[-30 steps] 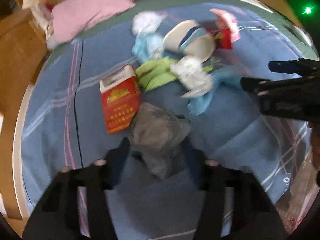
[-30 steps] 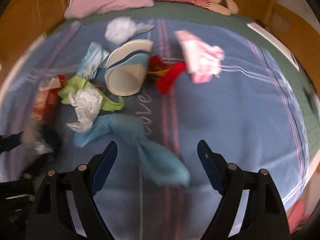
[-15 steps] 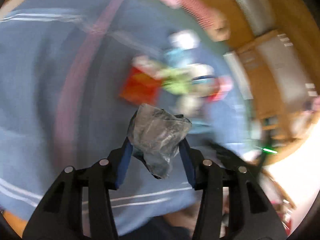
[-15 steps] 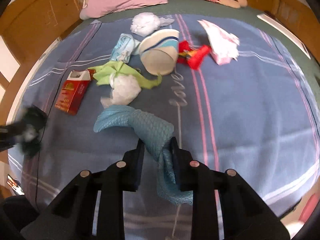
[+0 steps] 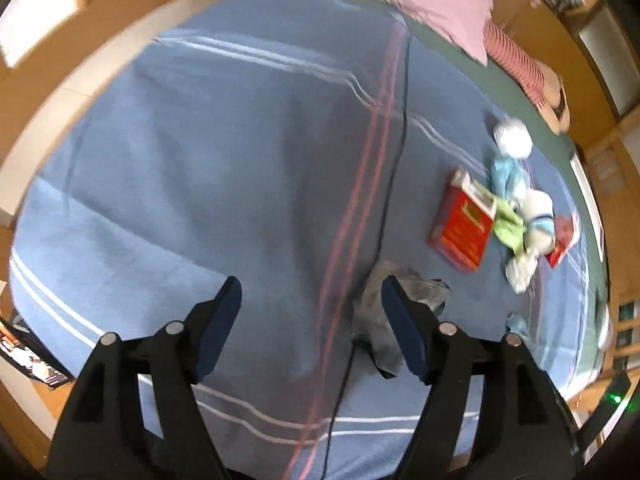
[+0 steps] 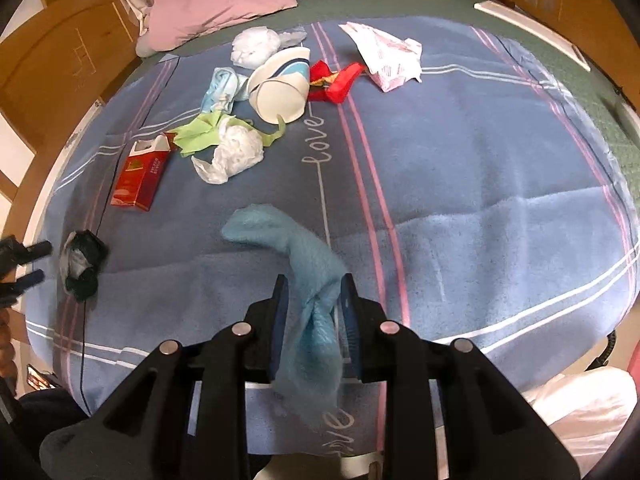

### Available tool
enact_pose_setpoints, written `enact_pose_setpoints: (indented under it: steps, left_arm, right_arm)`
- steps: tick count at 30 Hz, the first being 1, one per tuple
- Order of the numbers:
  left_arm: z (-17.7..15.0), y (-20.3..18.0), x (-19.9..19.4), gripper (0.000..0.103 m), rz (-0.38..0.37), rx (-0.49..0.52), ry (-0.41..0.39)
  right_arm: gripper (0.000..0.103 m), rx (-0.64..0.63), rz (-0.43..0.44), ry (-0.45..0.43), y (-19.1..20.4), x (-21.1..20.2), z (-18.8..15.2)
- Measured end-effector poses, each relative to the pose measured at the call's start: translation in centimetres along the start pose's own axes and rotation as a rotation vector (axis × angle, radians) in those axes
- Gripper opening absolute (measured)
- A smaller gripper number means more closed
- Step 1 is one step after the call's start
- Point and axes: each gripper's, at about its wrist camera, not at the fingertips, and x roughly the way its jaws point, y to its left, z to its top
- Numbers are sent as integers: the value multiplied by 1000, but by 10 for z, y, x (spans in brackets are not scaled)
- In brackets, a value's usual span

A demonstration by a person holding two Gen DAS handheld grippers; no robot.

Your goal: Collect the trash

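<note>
My right claw (image 6: 313, 300) is clamped on the blue mesh cloth (image 6: 304, 276), whose far end droops toward the blue blanket (image 6: 460, 168) and could snag there and slip free; my left claw (image 5: 310, 308) gapes wide and empty, the grey crumpled wrapper (image 5: 384, 312) lying on the blanket just beside its right finger. Half a second ago the left held that wrapper aloft (now released), while the red cigarette box (image 6: 140, 178), paper cup (image 6: 280, 88) and tissues (image 6: 236, 152) wait farther off.
</note>
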Motion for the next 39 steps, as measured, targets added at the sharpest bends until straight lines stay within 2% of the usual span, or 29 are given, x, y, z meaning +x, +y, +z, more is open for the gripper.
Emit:
enact_pose_setpoints:
  steps: [2,5,8,10,11,14,17,19,20,23,24,28,31,32,33,34,39]
  left_arm:
    - [-1,-6,-13,73,-9,74,-53]
    - [-13,-34,-18,74,-45,244,-68]
    - [-23,-60,-8,74,-117,371,-12]
    - [-25,-71,5,74,-97,408,24]
    - [-26,-75,17,74,-58,424,53]
    - [-25,-72,35,73,63,438,74]
    - [-17,-57,48,66,29,356,145]
    - [-14,-51,52,60,41,335,143]
    - [-11,-48,51,57,44,325,135]
    - [-6,-40,47,52,14,280,121]
    - [-5,-36,46,49,1,266,122]
    - [-5,-25,38,46,-61,202,106]
    - [-8,-25,25,46,-120,194,58]
    - [-10,-25,18,46,-144,197,38]
    - [-12,-28,17,46,-156,202,27]
    - [-13,-29,14,46,-169,209,17]
    - [-18,-47,2,46,-202,258,-36]
  right_arm:
    - [27,-9,-5,-1,3,1,0]
    - [28,-5,3,3,5,2,-2]
    - [28,-14,-10,2,7,1,-3]
    - [28,-12,-7,3,8,0,-3]
    - [28,-12,-5,4,8,-1,-4]
    - [28,-23,-4,0,12,-4,-5]
    - [31,-36,-13,-12,14,-8,-6]
    - [32,-37,-25,-24,14,-9,-5]
    - [36,-37,-34,-34,14,-9,-4]
    - [60,-22,-86,-56,9,-7,-1]
    - [66,-10,-97,-58,6,-6,0]
    - [68,-16,-118,-25,3,9,5]
    - [68,-63,-117,24,10,30,7]
    - [62,-67,-118,26,11,32,5]
    - [38,-68,-111,26,13,34,4]
    - [29,-69,-97,32,14,36,1]
    - [28,-46,-49,-18,8,18,0]
